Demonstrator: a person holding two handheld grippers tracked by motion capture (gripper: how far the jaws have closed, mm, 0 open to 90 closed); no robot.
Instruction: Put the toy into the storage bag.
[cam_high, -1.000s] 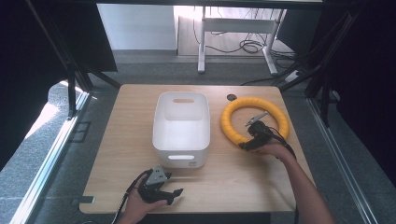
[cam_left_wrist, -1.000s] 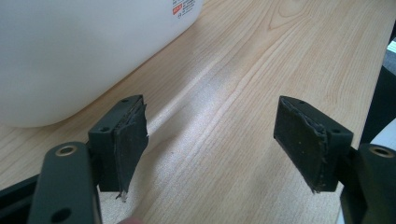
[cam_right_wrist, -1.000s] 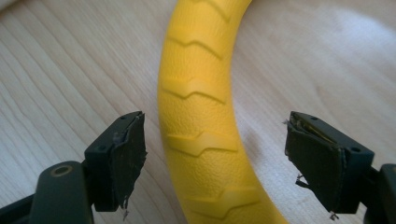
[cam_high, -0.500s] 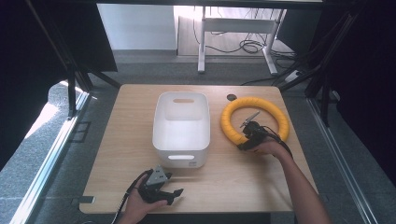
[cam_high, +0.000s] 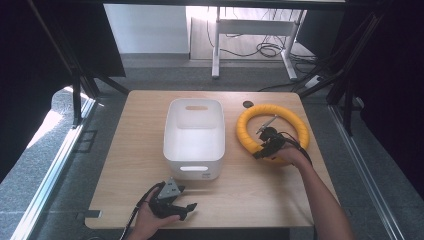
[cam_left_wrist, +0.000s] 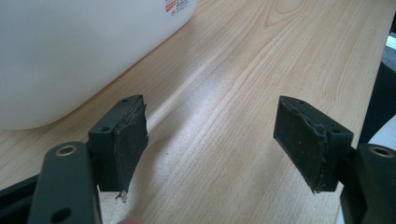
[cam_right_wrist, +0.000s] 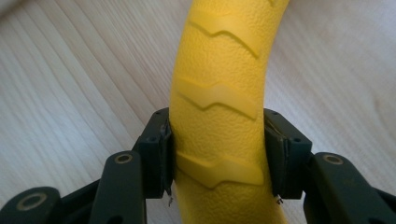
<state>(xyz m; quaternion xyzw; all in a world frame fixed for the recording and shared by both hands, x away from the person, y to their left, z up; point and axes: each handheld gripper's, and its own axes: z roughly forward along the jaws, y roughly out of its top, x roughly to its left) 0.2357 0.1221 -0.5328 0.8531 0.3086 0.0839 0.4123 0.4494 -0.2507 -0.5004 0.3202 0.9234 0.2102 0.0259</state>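
Note:
A yellow ring (cam_high: 272, 111) with zigzag grooves lies flat on the wooden table (cam_high: 130, 140), right of a white bin (cam_high: 194, 137). My right gripper (cam_high: 260, 153) sits at the ring's near left arc. In the right gripper view its jaws press both sides of the yellow ring (cam_right_wrist: 217, 93), and the right gripper (cam_right_wrist: 217, 156) is shut on it. My left gripper (cam_high: 187, 207) rests near the table's front edge, below the bin. In the left gripper view the left gripper (cam_left_wrist: 210, 140) is open over bare wood, with the bin's wall (cam_left_wrist: 70, 51) to its upper left.
A small dark round hole (cam_high: 248, 104) marks the table behind the ring. The bin has a handle slot (cam_high: 193, 168) on its near wall and looks empty. A desk frame and cables (cam_high: 260, 47) stand on the floor beyond the table.
The right hand and gripper have shifted a little to the left along the ring's near arc. The left gripper has stayed in place.

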